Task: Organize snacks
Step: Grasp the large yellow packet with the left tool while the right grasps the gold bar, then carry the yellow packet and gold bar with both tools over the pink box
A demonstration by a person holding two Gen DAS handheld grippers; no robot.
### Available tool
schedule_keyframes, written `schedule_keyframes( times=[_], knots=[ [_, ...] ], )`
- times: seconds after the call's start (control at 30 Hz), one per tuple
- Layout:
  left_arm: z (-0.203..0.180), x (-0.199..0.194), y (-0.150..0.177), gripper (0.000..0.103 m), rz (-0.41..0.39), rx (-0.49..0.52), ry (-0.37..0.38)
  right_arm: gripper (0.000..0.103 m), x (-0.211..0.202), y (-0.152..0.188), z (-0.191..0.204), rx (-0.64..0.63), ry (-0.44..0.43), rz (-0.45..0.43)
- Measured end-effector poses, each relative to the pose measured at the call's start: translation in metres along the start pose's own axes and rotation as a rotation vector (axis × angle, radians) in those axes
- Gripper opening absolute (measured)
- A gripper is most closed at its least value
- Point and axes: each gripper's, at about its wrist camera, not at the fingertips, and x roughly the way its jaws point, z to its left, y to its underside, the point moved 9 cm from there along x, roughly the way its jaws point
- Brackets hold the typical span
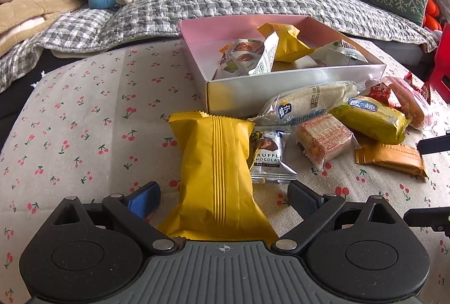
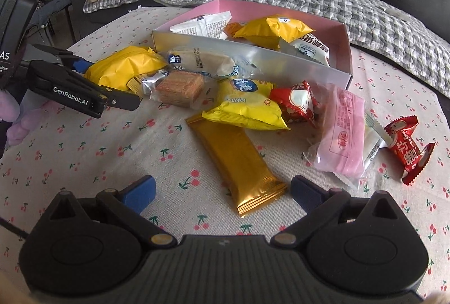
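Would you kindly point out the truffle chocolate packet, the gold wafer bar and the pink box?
truffle chocolate packet (image 1: 267, 157), left wrist view, on its printed front.
gold wafer bar (image 2: 239, 160), right wrist view, mid-wrapper.
pink box (image 1: 225, 28), left wrist view, inner back wall.

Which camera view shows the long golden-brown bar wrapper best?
The right wrist view: the golden-brown bar wrapper lies whole and unobstructed just ahead of the open right tongs. In the left wrist view it is small, near the right edge, partly under other snacks.
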Motion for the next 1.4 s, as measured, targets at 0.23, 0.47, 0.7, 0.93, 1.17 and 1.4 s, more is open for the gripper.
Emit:
schedule_keyframes(
  times=[0.23,0.47,0.7,0.93,1.17,1.4],
  knots=[
    [-0.004,-0.002,-0.004,0.078,-0.001,-0.002,0.009,0.093,0.002,-0.005,-0.001,0.0,0.005,-0.018],
    [-0.005,-0.01,-0.003,0.049,0.03,0.004,-0.003,0.062,-0.001,-0.01,0.006,-0.024,-0.005,-0.022],
    [-0.003,-0.02,0.003,0.042,0.085,-0.014,0.004,0.031,-0.003,-0.012,0.014,-0.06,-0.004,-0.022],
    [-0.003,-0.028,0.01,0.041,0.132,-0.019,0.006,0.029,-0.006,-0.011,0.015,-0.034,-0.023,0.005],
    [-0.004,-0.026,0.007,0.044,0.104,-0.037,0.024,0.054,-0.003,-0.01,0.015,-0.003,-0.041,-0.007],
    [-0.003,-0.019,0.001,0.048,0.069,-0.062,0.026,0.047,0.0,-0.014,0.018,-0.011,-0.027,-0.025]
  ],
)
